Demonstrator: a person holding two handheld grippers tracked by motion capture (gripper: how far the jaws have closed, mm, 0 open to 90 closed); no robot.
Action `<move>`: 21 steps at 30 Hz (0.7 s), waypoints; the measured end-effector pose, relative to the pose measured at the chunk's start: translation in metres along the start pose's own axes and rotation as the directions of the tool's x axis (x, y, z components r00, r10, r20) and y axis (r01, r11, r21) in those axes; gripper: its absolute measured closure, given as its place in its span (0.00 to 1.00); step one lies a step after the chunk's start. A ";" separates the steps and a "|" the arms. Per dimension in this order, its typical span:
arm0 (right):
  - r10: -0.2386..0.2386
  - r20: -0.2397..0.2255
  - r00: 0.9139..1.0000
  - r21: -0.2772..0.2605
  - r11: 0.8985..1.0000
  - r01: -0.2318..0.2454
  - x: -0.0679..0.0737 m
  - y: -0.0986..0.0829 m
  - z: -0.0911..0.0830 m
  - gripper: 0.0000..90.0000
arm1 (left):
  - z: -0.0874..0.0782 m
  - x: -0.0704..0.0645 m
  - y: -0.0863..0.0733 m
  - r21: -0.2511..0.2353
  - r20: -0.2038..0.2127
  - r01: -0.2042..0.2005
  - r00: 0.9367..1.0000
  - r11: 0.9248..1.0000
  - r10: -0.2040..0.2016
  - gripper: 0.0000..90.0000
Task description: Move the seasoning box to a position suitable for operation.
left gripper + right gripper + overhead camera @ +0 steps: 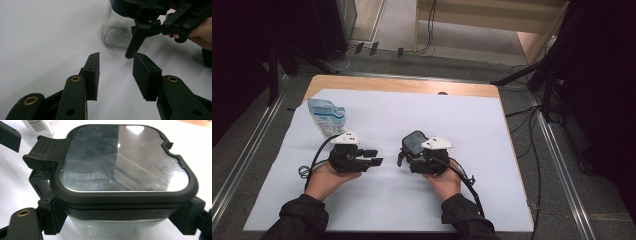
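A clear square jar (414, 142) with a black-rimmed lid (122, 157) stands on the white sheet near the table's middle. My right gripper (412, 151) is shut on the jar, its jaws pressing the two sides just under the lid (117, 220). The lid's black latch (42, 155) sticks out toward the left. My left gripper (374, 157) is open with nothing between its jaws (116, 60), a short way left of the jar (116, 32) and pointing at it.
A blue and white pouch (327, 116) lies at the sheet's back left, its barcode corner (37, 125) showing behind the jar. The white sheet (492, 150) covers most of the wooden table (402, 85). Cables trail from both grippers toward the person.
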State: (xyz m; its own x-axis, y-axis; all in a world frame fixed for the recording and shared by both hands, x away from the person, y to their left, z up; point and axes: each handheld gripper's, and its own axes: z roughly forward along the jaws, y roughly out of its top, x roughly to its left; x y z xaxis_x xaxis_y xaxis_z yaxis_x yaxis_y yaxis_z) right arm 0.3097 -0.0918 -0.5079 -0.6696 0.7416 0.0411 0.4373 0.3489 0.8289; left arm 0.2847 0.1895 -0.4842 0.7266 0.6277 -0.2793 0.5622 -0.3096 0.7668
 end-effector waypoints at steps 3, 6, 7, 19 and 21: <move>-0.012 0.005 1.000 -0.006 1.000 0.012 0.001 -0.002 0.001 0.17 | -0.001 0.000 -0.001 0.000 0.004 0.005 1.000 1.000 -0.005 0.65; -0.009 -0.005 1.000 -0.001 1.000 0.009 0.001 -0.002 0.001 0.16 | 0.000 -0.001 -0.001 0.001 0.005 0.005 1.000 1.000 -0.005 0.64; 0.003 -0.013 1.000 -0.004 1.000 -0.003 0.000 -0.002 0.001 0.16 | 0.001 0.000 0.000 0.003 0.012 0.006 1.000 1.000 -0.006 0.64; 0.008 -0.068 0.998 0.021 1.000 -0.006 -0.004 -0.001 -0.029 0.16 | 0.001 -0.002 0.006 0.007 0.054 0.006 0.999 1.000 -0.007 0.80; 0.010 -0.076 0.997 0.024 1.000 -0.009 -0.006 -0.002 -0.037 0.17 | 0.002 -0.003 0.008 0.026 0.058 0.011 0.998 1.000 -0.013 0.91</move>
State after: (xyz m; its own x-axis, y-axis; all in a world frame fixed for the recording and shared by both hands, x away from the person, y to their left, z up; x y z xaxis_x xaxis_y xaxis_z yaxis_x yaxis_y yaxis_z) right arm 0.2909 -0.1183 -0.4898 -0.7086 0.6996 0.0919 0.4575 0.3563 0.8147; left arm 0.2878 0.1840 -0.4785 0.7412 0.5889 -0.3223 0.5804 -0.3210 0.7484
